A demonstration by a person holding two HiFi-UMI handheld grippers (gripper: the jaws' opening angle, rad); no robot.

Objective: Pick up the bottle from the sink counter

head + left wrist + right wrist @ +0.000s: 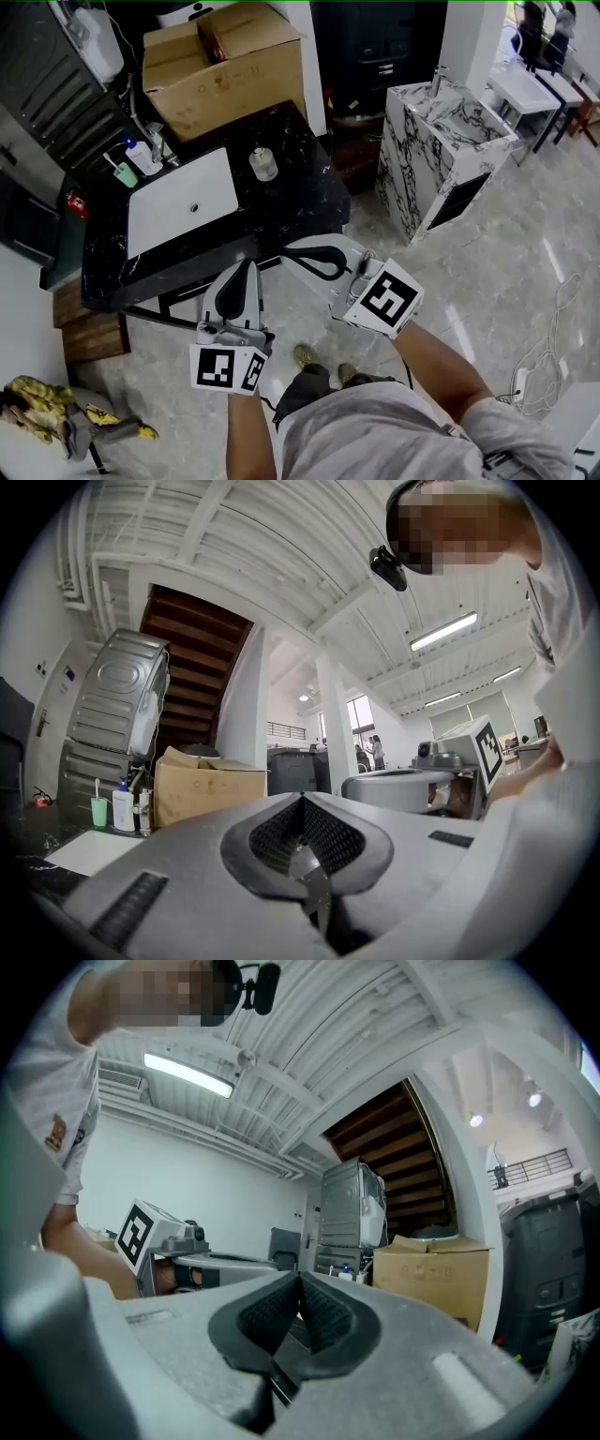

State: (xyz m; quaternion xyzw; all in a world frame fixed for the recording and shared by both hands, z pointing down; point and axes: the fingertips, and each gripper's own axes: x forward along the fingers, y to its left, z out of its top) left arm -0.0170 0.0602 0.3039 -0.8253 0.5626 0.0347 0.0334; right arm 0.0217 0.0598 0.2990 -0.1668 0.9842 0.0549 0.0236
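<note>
Black marble makes up the surface [281,202], and a white rectangular sink [178,202] is set into its left half. The bottle [263,163], a short clear one with a pale cap, stands upright on the dark stone just right of the sink, apart from everything else. At the sink's far left corner a white pump bottle [141,157] and a green cup [126,174] stand close together by the tap. Behind the sink, a cardboard box [225,66] rests on the back of the surface. Well to the right of the sink, across a strip of pale floor [525,244], stands a white veined stone block [441,150].

Both tongs hang on the near side of the sink, off the front edge of the surface and well short of the bottle. The left tongs [247,264] are pressed together with nothing between them; their own view shows the dark ribbed pads [281,832] meeting at the tip. The right tongs [287,255], just beside the left ones, are likewise pressed together and hold nothing. The left gripper view shows the pump bottle [123,808], the cup [99,810] and the box [206,789] beyond the tip.
</note>
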